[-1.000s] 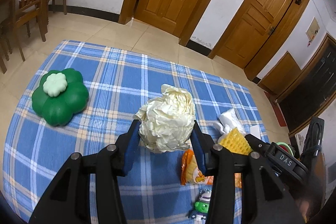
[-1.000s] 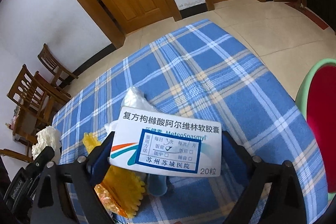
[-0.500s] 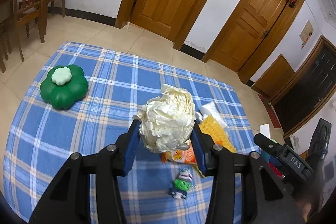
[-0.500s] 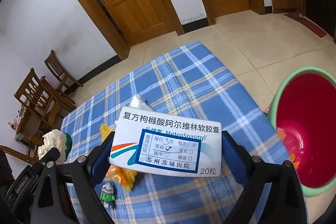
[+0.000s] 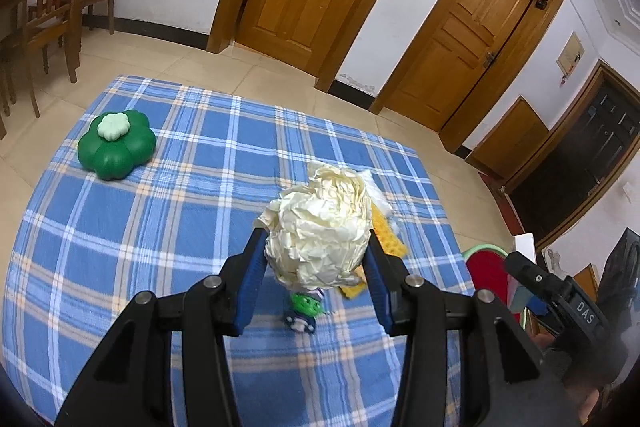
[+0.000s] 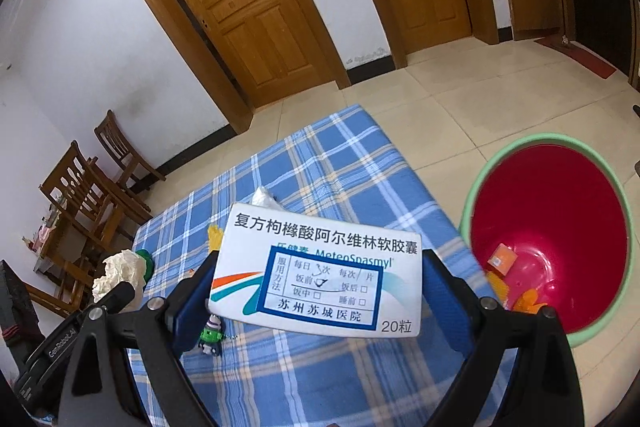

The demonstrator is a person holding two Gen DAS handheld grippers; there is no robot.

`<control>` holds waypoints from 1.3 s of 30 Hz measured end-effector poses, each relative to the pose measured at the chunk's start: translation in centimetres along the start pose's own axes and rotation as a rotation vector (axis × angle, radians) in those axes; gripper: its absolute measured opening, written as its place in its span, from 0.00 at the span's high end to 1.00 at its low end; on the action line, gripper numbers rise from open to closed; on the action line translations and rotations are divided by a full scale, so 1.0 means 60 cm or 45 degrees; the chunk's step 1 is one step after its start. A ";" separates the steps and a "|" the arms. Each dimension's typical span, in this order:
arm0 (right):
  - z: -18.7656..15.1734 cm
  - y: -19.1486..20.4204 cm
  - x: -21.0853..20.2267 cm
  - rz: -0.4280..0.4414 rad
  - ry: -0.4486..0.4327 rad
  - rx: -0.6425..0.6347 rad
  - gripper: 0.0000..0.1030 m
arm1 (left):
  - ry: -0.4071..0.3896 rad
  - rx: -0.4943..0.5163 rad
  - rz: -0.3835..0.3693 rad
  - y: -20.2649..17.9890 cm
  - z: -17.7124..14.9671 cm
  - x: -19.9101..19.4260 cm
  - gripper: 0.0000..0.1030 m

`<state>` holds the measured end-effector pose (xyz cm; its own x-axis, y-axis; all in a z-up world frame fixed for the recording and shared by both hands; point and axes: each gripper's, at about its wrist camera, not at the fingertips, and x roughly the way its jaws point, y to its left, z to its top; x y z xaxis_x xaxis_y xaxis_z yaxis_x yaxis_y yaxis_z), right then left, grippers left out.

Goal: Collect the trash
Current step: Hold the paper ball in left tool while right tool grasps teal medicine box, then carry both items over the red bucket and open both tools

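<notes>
Between the blue pads of my left gripper (image 5: 318,251) sits a crumpled ball of cream paper (image 5: 320,223), squeezed from both sides and held up above the blue plaid tablecloth (image 5: 160,207). It is roundish and deeply creased, a little taller than wide, with a ragged peak pointing away from me. My right gripper (image 6: 320,287) clamps a flat white medicine box (image 6: 320,271) by its two short ends, so its long axis runs straight across from pad to pad. Its printed face is turned up toward me, showing black Chinese characters, a blue-framed label and orange and teal swooshes. Off to my right, a red bin with a green rim (image 6: 472,187) stands on the tiled floor beside the table, with orange scraps at its bottom. On the cloth lie a small green toy figure (image 5: 305,309), a yellow wrapper (image 5: 386,237) and a green flower-shaped container (image 5: 116,145).
</notes>
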<state>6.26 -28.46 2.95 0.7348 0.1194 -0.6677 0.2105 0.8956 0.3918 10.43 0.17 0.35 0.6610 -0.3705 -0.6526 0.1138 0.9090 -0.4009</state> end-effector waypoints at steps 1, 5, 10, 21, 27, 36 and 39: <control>-0.001 -0.002 -0.005 -0.004 -0.005 0.000 0.07 | 0.000 0.002 -0.004 -0.004 -0.003 -0.004 0.54; -0.005 -0.023 -0.032 -0.014 -0.028 0.013 0.07 | -0.003 0.013 -0.020 -0.019 -0.010 -0.016 0.54; -0.005 -0.045 -0.056 -0.030 -0.057 0.033 0.07 | 0.001 0.039 -0.041 -0.044 -0.019 -0.027 0.54; -0.011 -0.109 -0.103 -0.049 -0.110 0.096 0.07 | 0.022 0.107 -0.073 -0.100 -0.034 -0.029 0.54; -0.014 -0.145 -0.117 -0.054 -0.122 0.126 0.07 | 0.051 0.166 -0.095 -0.138 -0.047 -0.021 0.54; -0.016 -0.208 -0.126 -0.124 -0.145 0.181 0.07 | 0.113 0.224 -0.172 -0.185 -0.067 0.008 0.54; -0.016 -0.229 -0.117 -0.155 -0.139 0.197 0.06 | 0.130 0.244 -0.182 -0.200 -0.071 0.020 0.54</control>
<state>-2.40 -41.16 1.63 0.7615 -0.0401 -0.6469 0.3920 0.8234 0.4104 6.72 -11.99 1.61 0.5510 -0.5062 -0.6635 0.3457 0.8621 -0.3705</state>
